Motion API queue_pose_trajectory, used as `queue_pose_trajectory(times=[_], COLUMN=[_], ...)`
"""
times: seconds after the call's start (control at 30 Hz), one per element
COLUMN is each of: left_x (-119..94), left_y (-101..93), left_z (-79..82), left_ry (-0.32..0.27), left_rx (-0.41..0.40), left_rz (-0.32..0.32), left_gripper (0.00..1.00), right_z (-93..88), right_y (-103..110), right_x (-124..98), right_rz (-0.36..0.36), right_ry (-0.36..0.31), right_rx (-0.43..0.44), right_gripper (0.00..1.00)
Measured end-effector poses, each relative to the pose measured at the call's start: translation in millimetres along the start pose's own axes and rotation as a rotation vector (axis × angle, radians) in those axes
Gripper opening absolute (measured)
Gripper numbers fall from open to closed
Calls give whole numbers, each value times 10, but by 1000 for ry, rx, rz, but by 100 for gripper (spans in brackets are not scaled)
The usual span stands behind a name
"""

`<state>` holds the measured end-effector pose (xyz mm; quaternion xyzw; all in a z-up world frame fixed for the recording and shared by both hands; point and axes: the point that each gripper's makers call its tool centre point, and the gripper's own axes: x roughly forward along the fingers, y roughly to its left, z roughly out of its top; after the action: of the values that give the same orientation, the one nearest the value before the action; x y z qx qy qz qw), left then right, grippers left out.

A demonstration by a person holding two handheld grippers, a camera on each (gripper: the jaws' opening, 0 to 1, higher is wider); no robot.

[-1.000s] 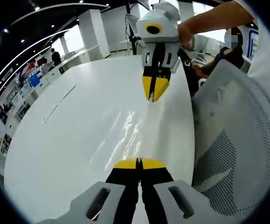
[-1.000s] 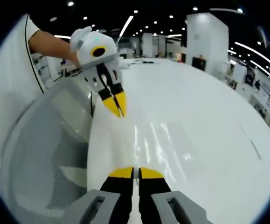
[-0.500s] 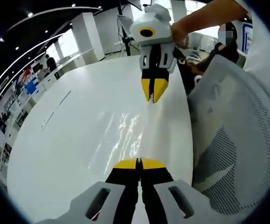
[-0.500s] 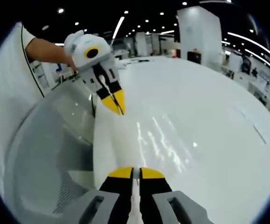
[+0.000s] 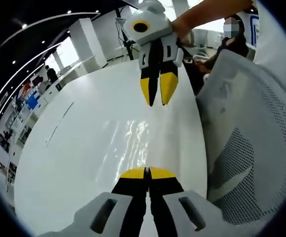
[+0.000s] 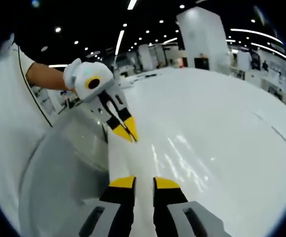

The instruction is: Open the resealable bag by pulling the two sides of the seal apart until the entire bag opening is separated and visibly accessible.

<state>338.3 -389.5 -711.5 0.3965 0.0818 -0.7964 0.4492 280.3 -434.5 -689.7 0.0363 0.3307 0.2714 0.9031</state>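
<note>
Gripping the clear, glossy resealable plastic bag [image 5: 133,143] with jaws pressed together, the left gripper [image 5: 147,173] faces the right gripper [image 6: 143,183], whose jaws stand slightly parted above the white table [image 6: 222,113].

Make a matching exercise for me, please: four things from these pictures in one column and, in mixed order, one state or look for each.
Things:
1. left gripper
2. right gripper
3. table
4. chair

States:
a. pale mesh back
b. jaws apart
c. glossy white top
d. jaws shut together

Pairs: 1-d, 2-b, 3-c, 4-a
</note>
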Motion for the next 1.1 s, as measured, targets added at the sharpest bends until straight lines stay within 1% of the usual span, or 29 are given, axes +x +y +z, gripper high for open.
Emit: queue_pose_trajectory(times=[0.07,0.17,0.37,0.47,0.57,0.63,0.67,0.9,1.1], left_x=[1,2,0,-2,2,7,11,10,4], left_y=[-2,-5,-4,-25,-31,-45,-40,-45,-46], left_z=[9,20,34,50,50,53,38,43,46], left_ry=[0,-2,-6,-15,-12,-18,-11,-13,-16], left_rx=[16,20,43,63,79,94,102,111,102], left_rz=[3,2,6,2,3,-3,0,1,7], left_gripper=[0,0,0,0,0,0,0,0,0], right_z=[46,90,59,10,-28,-43,-38,-13,-88], right_y=[-30,-47,-66,-46,-47,-49,-33,-64,-48], right_x=[16,50,141,176,191,196,194,201,260], right_rz=[-8,-7,2,25,34,36,42,42,51], right_ry=[-5,-3,47,80,98,102,100,88,123], right_rx=[-4,-6,-22,-16,-2,15,25,53,50], right_gripper=[9,9,8,8,8,7,7,6,6])
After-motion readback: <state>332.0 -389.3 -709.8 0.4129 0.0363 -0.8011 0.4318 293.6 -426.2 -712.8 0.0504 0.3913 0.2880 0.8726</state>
